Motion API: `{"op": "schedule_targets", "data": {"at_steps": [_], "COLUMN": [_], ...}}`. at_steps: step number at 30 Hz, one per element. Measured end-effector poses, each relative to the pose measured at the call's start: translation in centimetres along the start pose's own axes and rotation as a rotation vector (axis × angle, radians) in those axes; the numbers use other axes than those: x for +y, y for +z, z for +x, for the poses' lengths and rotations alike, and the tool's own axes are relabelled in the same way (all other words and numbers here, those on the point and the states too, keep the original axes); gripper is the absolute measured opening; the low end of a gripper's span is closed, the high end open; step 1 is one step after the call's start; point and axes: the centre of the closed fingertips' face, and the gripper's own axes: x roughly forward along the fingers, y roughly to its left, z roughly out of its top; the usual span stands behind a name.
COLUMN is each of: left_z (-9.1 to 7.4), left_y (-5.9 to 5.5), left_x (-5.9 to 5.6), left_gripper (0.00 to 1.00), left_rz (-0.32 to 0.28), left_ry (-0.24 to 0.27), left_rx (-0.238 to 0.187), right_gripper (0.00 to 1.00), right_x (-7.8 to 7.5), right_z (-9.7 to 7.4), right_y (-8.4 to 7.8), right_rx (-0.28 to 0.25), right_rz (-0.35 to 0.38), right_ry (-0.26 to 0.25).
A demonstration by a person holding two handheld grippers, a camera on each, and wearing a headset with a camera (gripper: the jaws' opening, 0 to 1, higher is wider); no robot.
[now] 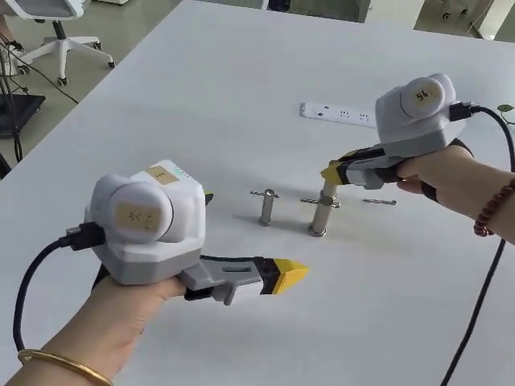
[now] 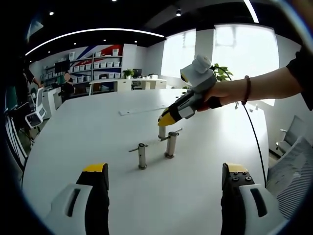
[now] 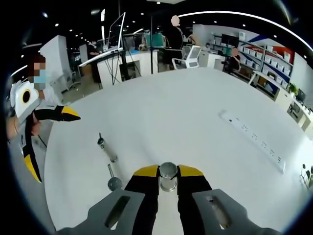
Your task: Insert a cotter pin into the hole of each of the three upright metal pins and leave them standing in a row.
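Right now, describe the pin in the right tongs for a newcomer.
On the white table, near the power strip, three upright metal pins stand together. It is the farthest one, clamped in the right gripper's yellow tongs; its neighbours stand free, cotters through them.

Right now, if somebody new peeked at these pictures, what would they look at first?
Probably the right gripper, whose yellow-tipped fingers pinch the top of one upright metal pin near the middle of the white table. Beside it stand a second pin and a third pin, each with a cotter pin through its top. The left gripper hangs open nearer the person.
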Motion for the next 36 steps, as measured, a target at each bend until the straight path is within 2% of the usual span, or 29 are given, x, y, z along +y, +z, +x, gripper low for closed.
{"op": "schedule_targets", "data": {"at_steps": [4,8,13,16,28,34,36], "left_z": [-0.1,-0.1,-0.1,-0.1,-0.1,-0.1,-0.1], "left_y": [0.1,0.1,0.1,0.1,0.2,0.2,0.2], "left_x": [0.0,0.0,-0.1,-0.1,-0.2,0.0,0.0], "left_gripper": [0.97,0.97,0.97,0.97,0.96,0.96,0.96], "left_rz": [0.001,0.003,0.006,0.009,0.014,0.011,0.013], "left_ry": [0.001,0.000,-0.004,-0.004,-0.011,-0.006,-0.007], "left_rx": [-0.005,-0.004,-0.004,-0.001,0.002,-0.001,-0.001], "right_gripper": [0.08,0.08,0.08,0.08,0.08,0.08,0.08], "right_x": [-0.6,0.0,-0.8,-0.8,0.8,2.4,2.6], "right_z": [-0.9,-1.8,-2.6,-3.0,-5.5,-6.3,-6.2], "right_y": [-1.0,-1.9,-2.9,-3.5,-5.4,-5.6,-5.5], "right_rx": [0.010,0.018,0.027,0.031,0.034,0.027,0.026], "right_rz": [0.004,-0.001,0.011,0.018,0.032,0.018,0.007], "right_ry": [-0.011,-0.010,-0.016,-0.016,-0.004,0.019,0.026]}}
